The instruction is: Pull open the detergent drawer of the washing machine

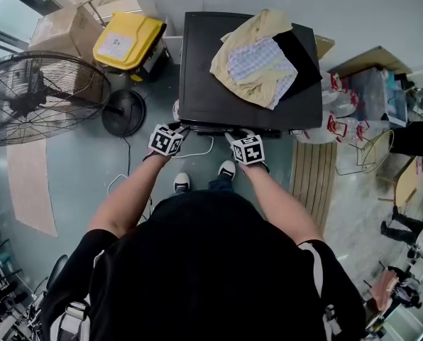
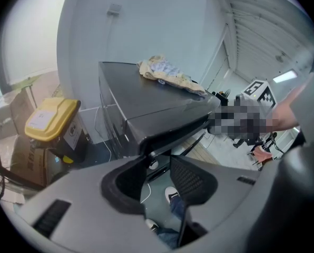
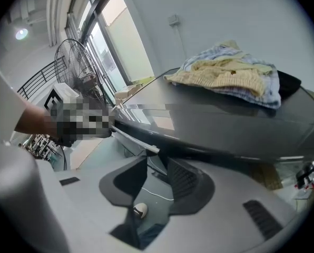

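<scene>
Closest to me are my bare forearms, each ending in a cube with square markers, the left cube (image 1: 166, 140) and the right cube (image 1: 248, 150) side by side at the front of the washing machine (image 1: 211, 91). My left gripper (image 2: 158, 161) has its jaws standing partly apart, and through the gap I see the floor and my shoes (image 1: 182, 182). The tips are tucked up under the machine's overhanging front lip (image 2: 173, 130), but I cannot tell whether the pads pinch it. My right gripper (image 3: 157, 161) also has its jaws apart. A pale strip (image 3: 138, 141) along the same front edge runs up to its tips, and the pads do not look closed on anything. I cannot pick out the detergent drawer as a separate part, only the top front edge (image 1: 222, 128) where both grippers meet. A white cable (image 1: 197, 151) loops on the floor just below that edge. On the dark lid lies a heap of clothes (image 1: 257, 59), yellow and checked, partly over a black cloth (image 1: 302, 52). A slatted wooden mat (image 1: 314, 176) lies to the right. Farther left stand a big floor fan (image 1: 34, 98), a yellow-lidded bin (image 1: 128, 40) and a cardboard box (image 1: 62, 27).
</scene>
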